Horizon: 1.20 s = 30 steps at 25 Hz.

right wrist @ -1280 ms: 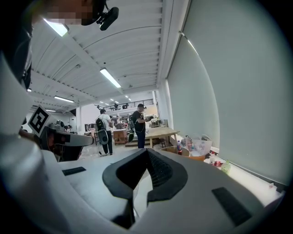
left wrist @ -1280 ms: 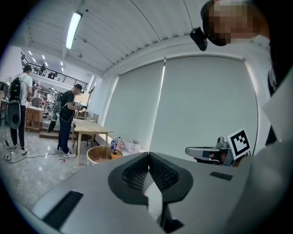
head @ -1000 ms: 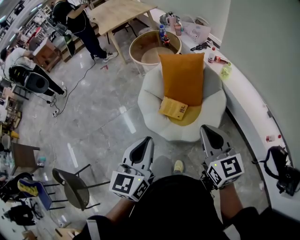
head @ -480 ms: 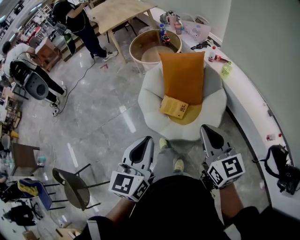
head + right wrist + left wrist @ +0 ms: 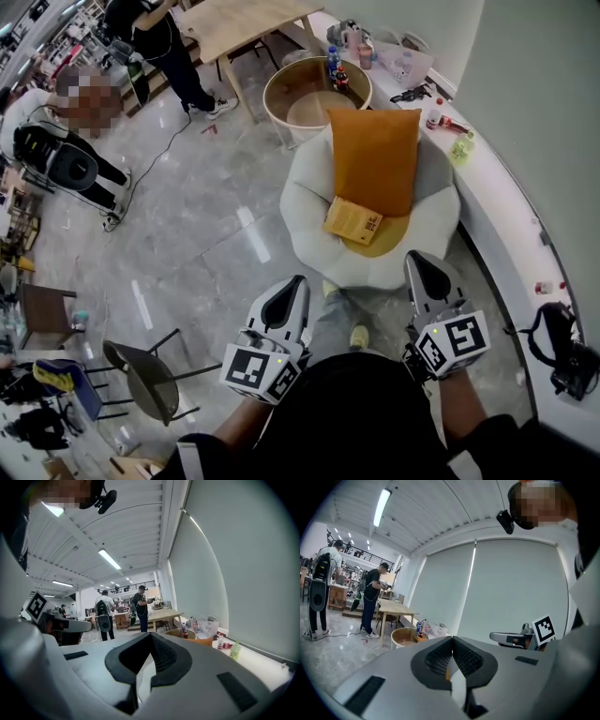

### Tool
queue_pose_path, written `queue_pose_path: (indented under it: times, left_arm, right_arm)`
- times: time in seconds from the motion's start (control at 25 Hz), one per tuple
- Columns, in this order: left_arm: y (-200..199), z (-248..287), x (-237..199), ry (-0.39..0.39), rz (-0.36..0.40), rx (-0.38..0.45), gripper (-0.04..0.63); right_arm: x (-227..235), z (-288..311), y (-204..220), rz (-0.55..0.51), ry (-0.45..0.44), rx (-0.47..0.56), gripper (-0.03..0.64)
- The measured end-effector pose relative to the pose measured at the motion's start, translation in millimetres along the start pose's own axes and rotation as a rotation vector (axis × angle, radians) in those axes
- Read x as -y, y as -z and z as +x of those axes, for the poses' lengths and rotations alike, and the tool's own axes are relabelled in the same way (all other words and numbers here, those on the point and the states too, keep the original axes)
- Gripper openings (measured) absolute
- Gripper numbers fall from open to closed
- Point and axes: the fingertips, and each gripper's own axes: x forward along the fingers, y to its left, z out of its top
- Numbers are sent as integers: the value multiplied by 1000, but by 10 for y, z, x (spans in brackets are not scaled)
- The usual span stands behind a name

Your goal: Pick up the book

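Note:
The book [image 5: 353, 220], a thin yellow-orange booklet, lies flat on the front of the seat of a round white armchair [image 5: 305, 202], against an upright orange cushion [image 5: 375, 155]. Both grippers are held low in the head view, short of the chair and pointing toward it. My left gripper [image 5: 289, 287] is shut and empty, its ribbed pads [image 5: 440, 654] meeting at the tip. My right gripper [image 5: 422, 263] also has its jaws together with nothing between them. The book is hidden behind the jaws in both gripper views.
Behind the armchair stand a round wooden tub [image 5: 314, 94] and a wooden table [image 5: 239, 23]. A white curved ledge [image 5: 497, 206] with bottles runs along the right wall. A black chair [image 5: 141, 370] stands at the left. A person [image 5: 159, 37] stands by the table.
The armchair and book have slid a little lower and to the right in the head view as I stepped closer. Both grippers keep their place in the picture and stay shut.

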Motion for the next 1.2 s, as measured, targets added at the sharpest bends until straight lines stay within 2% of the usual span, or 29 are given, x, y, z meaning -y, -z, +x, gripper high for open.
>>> queue_pose_path:
  times: [0.24, 0.64, 1.2]
  left_arm:
    - [-72, 384, -295, 10, -8, -26, 14]
    - [-194, 1100, -660, 58, -23, -58, 14]
    - [-348, 1655, -994, 106, -27, -81, 12]
  right_arm:
    - [181, 399, -26, 2, 18, -36, 14]
    - [483, 973, -248, 89, 11, 39, 14]
    - [752, 1468, -308, 95, 47, -24, 13]
